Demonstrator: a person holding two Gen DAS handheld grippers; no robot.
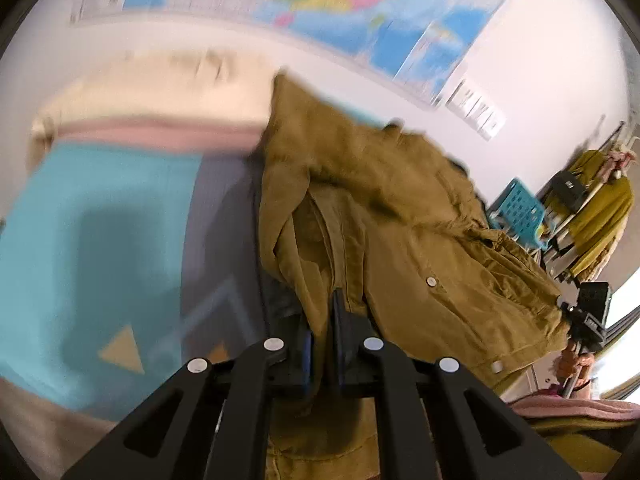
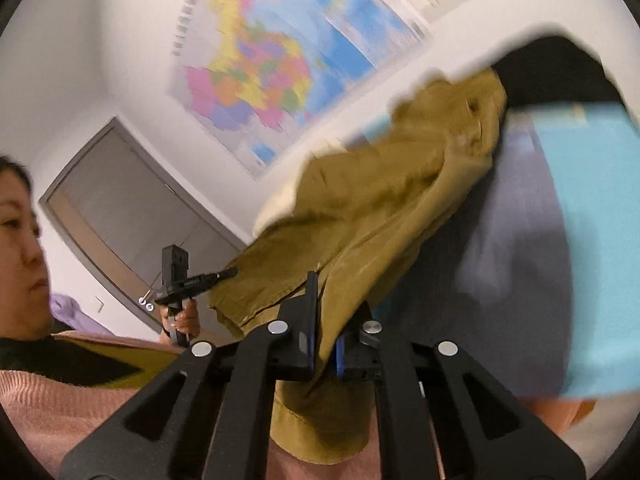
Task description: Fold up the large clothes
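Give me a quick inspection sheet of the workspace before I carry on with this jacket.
Surface: blurred turquoise and grey-blue cover with a tan triangle.
Job's things: olive-brown jacket, lifted and bunched, silver snaps showing.
Clutter: turquoise basket at the far right.
Grippers: left gripper shut on jacket cloth; right gripper likewise.
Cables: nothing seen.
Surroundings: wall map, grey door, clothes rack, person in pink knit.
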